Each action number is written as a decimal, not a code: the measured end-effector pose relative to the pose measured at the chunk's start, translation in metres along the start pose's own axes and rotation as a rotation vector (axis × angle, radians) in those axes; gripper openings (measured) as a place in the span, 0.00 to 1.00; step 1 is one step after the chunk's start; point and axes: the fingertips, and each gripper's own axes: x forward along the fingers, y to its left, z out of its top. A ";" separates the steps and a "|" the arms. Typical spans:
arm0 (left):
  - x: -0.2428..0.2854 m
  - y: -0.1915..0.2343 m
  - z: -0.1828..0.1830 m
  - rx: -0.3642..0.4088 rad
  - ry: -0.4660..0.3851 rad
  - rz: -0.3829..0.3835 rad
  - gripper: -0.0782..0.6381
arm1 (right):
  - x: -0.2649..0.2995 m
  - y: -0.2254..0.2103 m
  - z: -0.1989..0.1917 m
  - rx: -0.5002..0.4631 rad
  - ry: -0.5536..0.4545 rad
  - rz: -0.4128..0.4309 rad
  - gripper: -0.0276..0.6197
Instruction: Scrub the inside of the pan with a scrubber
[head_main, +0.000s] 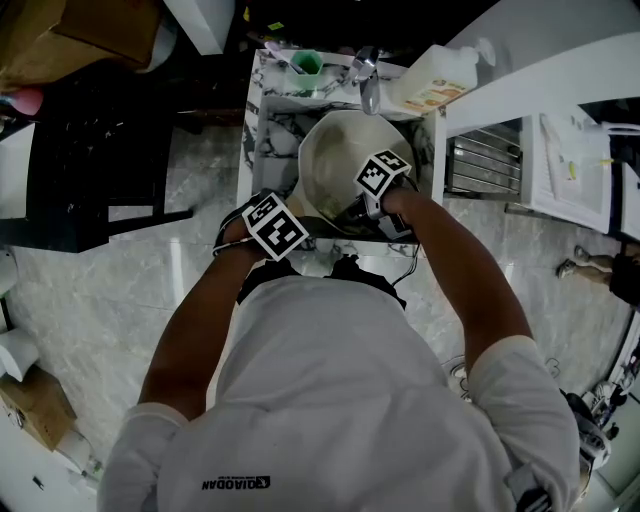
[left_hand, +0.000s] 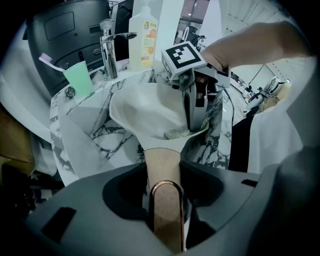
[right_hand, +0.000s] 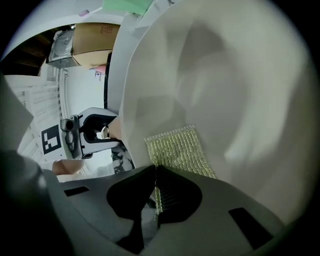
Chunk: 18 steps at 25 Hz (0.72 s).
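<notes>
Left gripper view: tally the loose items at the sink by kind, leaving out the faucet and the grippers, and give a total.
pan: 1
scrubber: 1
green cup: 1
toothbrush: 1
bottle: 1
Total: 5

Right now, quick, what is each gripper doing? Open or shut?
Left gripper: shut on the light wooden handle of the cream pan.
Right gripper: shut on the yellow-green mesh scrubber, pressed flat against the pan's inside.

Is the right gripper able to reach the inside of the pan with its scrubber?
Likely yes: the right gripper holds the scrubber against the inside of the pan; nothing blocks it.
</notes>
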 end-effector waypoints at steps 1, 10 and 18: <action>0.000 0.000 0.000 -0.001 0.001 -0.001 0.40 | -0.001 -0.001 -0.002 -0.005 0.010 -0.006 0.13; 0.000 0.000 -0.001 0.001 0.001 -0.001 0.40 | -0.014 -0.017 -0.021 -0.048 0.088 -0.084 0.13; 0.000 -0.002 0.000 0.000 0.002 -0.003 0.40 | -0.034 -0.009 0.007 -0.225 -0.086 -0.190 0.12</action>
